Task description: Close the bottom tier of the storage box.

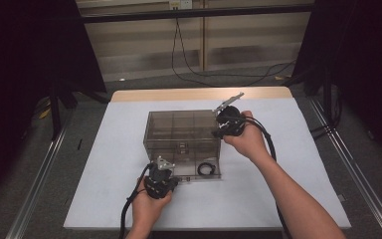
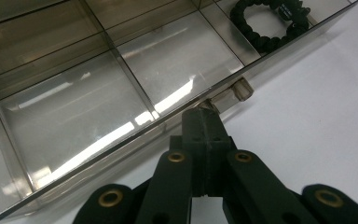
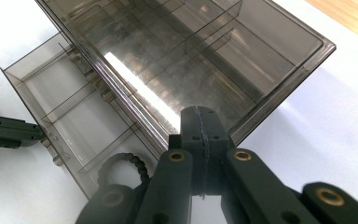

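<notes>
Your left tongs [image 2: 204, 112] are clenched at the box's [image 1: 181, 130] front latch [image 2: 240, 88]. Your right tongs [image 3: 200, 114] are clenched empty at its lid [image 3: 177, 51], mid-worktop.

Black bead bracelet [image 2: 271, 21] cut by the top edge; organizer box's [image 2: 98, 93] far compartments beyond frame.
</notes>
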{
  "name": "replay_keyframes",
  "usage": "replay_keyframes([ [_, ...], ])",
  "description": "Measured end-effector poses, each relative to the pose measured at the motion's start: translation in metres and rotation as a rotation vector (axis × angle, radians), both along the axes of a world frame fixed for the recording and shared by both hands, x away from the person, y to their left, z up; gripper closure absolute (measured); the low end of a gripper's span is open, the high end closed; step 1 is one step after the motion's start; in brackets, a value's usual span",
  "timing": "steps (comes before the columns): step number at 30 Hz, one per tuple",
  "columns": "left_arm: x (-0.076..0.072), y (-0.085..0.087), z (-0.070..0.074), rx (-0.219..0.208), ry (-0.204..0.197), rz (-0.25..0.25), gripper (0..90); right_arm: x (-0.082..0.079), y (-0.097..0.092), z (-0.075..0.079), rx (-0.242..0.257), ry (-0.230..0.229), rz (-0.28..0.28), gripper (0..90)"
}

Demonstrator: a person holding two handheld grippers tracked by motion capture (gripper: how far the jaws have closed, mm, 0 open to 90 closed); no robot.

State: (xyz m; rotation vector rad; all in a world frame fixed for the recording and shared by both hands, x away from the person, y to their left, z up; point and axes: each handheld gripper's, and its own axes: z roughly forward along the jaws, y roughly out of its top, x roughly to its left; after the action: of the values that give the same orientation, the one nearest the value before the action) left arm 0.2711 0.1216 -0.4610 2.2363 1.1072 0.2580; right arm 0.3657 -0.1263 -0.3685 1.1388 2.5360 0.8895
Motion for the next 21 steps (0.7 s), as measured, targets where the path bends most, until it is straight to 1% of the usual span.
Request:
replay_keyframes([
  [1, 0.0006, -0.0001, -0.0001, -0.004, -0.001, -0.003, 90.0, 0.0001, -0.0001, 0.0000, 0.000, 0.001, 0.000, 90.0],
  [3, 0.0009, -0.0010, -0.0005, -0.012, 0.000, 0.010, 90.0, 0.0001, -0.0001, 0.0000, 0.001, 0.002, 0.000, 90.0],
  [7, 0.0023, -0.0010, -0.0007, -0.014, 0.001, 0.011, 90.0, 0.0003, -0.0005, -0.0001, 0.003, 0.001, 0.002, 90.0],
  [9, 0.0027, -0.0012, -0.0006, -0.007, -0.002, 0.014, 90.0, 0.0001, -0.0002, 0.0000, 0.001, 0.002, 0.000, 90.0],
  [11, 0.0043, -0.0005, -0.0003, 0.003, -0.009, -0.001, 90.0, 0.0000, 0.0002, 0.0000, -0.002, -0.001, 0.001, 90.0],
  [14, 0.0046, -0.0022, -0.0011, -0.009, -0.007, 0.017, 90.0, -0.0002, 0.0001, 0.0000, -0.001, -0.001, 0.000, 90.0],
  [17, 0.0058, -0.0024, -0.0012, -0.005, -0.015, 0.016, 90.0, -0.0001, 0.0002, 0.0000, -0.002, -0.001, 0.000, 90.0],
  [20, 0.0071, -0.0026, -0.0011, 0.005, -0.013, 0.013, 90.0, -0.0003, 0.0003, 0.0000, -0.003, -0.002, 0.001, 90.0],
  [21, 0.0074, -0.0029, -0.0013, 0.005, -0.016, 0.020, 90.0, -0.0002, 0.0002, -0.0001, -0.001, -0.002, 0.000, 90.0],
])
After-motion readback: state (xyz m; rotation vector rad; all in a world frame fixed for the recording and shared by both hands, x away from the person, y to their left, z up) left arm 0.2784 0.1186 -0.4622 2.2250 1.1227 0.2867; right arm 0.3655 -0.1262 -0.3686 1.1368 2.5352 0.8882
